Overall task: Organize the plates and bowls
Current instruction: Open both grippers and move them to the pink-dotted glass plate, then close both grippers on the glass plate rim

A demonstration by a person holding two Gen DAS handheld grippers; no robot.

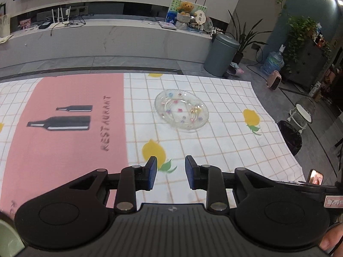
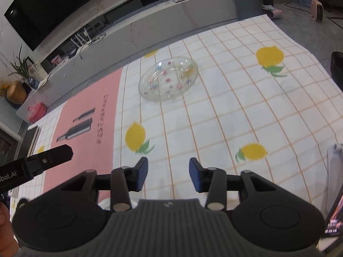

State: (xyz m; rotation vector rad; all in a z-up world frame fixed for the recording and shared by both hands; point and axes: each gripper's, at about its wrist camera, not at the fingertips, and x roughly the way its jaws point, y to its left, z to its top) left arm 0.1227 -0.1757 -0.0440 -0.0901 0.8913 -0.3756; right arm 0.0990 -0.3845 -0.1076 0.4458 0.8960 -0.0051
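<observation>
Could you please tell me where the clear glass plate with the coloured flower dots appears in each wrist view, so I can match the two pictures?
Left wrist view: the glass plate lies right of centre on the checked cloth, just right of the pink mat.
Right wrist view: the glass plate sits upper centre, again right of the pink mat.
Shared landmark: the mat's black bottle print.

A white tablecloth [image 1: 214, 150] with a thin orange grid and yellow lemons on green leaves fills mid-frame. At left lies a pink mat [image 1: 64, 139] printed with black bottles and dark lettering. Right of centre sits a clear glass plate [image 1: 181, 111] dotted with small pink, blue and yellow flowers. Upper right stands a grey-green bin [image 1: 220, 54].
</observation>
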